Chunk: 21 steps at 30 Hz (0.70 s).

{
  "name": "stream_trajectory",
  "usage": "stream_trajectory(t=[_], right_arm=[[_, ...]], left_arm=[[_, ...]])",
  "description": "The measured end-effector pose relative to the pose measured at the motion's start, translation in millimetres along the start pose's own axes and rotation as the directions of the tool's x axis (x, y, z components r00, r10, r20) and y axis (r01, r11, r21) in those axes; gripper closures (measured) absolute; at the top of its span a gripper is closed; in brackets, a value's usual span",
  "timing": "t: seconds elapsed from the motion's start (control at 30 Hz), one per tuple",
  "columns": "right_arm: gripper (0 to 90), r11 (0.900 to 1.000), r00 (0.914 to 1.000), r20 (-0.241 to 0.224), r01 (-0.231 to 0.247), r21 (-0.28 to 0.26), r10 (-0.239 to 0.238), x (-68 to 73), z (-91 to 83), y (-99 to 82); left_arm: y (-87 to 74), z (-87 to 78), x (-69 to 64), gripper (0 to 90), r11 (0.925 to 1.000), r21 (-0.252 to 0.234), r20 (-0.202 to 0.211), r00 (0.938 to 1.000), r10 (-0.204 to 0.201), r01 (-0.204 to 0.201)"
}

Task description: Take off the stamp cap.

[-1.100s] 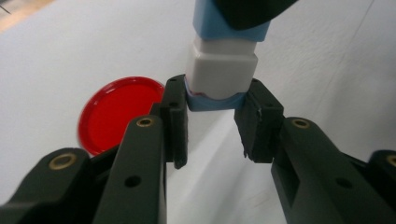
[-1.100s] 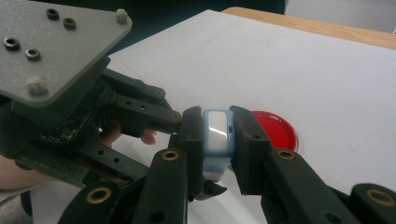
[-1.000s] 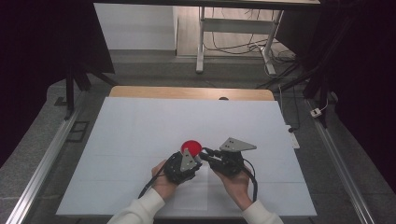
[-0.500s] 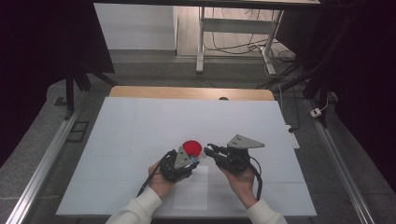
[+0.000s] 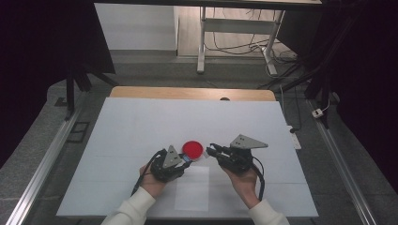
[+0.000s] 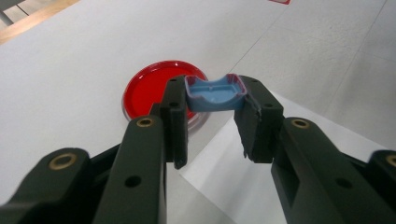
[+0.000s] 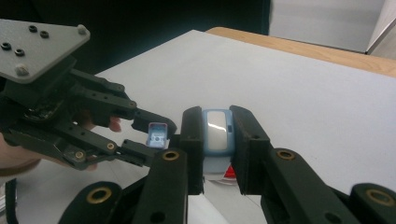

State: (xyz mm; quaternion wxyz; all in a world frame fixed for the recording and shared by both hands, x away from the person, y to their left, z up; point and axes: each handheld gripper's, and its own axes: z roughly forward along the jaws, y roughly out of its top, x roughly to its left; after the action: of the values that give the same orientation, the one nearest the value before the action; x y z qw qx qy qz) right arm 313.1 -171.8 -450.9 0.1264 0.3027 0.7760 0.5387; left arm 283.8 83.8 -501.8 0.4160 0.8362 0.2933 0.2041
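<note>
Already separated, the blue cap [image 6: 215, 94] sits in the left tongs [image 6: 212, 126], the blue case [image 7: 217, 135] in the right tongs [image 7: 217, 154], both clamped beside the red dish [image 5: 192, 149].

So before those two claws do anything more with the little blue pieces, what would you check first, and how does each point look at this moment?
1. Left gripper shut on the blue cap: ok, pinched at both ends.
2. Right gripper shut on the blue case: ok, jaws press both its sides.
3. Cap and case apart: ok, there is a gap between them in the right gripper view.
4. Cap's hollow side unblocked: ok, it looks empty.
5. Red dish out of the way: cannot tell; it sits on the table just beyond both grippers.
6. Cap lined up with the case: cannot tell from these angles.
</note>
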Motion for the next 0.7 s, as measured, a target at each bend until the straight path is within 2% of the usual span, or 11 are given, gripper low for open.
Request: stream_trajectory(t=[0.27, 0.47, 0.7], right_arm=[[75.7, 1.0000, 1.0000, 0.008, 0.002, -0.007, -0.002, -3.2, -2.3, 0.1], [75.7, 1.0000, 0.9999, 0.012, 0.000, -0.010, 0.000, -3.8, -2.6, 0.0], [75.7, 1.0000, 0.9999, 0.016, 0.004, -0.009, -0.004, -5.3, -4.0, 0.2]], left_arm=[[-8.6, -19.1, 8.6, 65.1, 0.9997, -0.016, 0.025, 0.9995, -0.019, 0.020], [-17.5, -34.2, 15.2, 65.1, 0.9985, -0.026, 0.027, 0.9985, -0.048, 0.049], [-31.0, -50.4, 21.8, 65.0, 0.9963, -0.030, 0.008, 0.9968, -0.080, 0.080]])
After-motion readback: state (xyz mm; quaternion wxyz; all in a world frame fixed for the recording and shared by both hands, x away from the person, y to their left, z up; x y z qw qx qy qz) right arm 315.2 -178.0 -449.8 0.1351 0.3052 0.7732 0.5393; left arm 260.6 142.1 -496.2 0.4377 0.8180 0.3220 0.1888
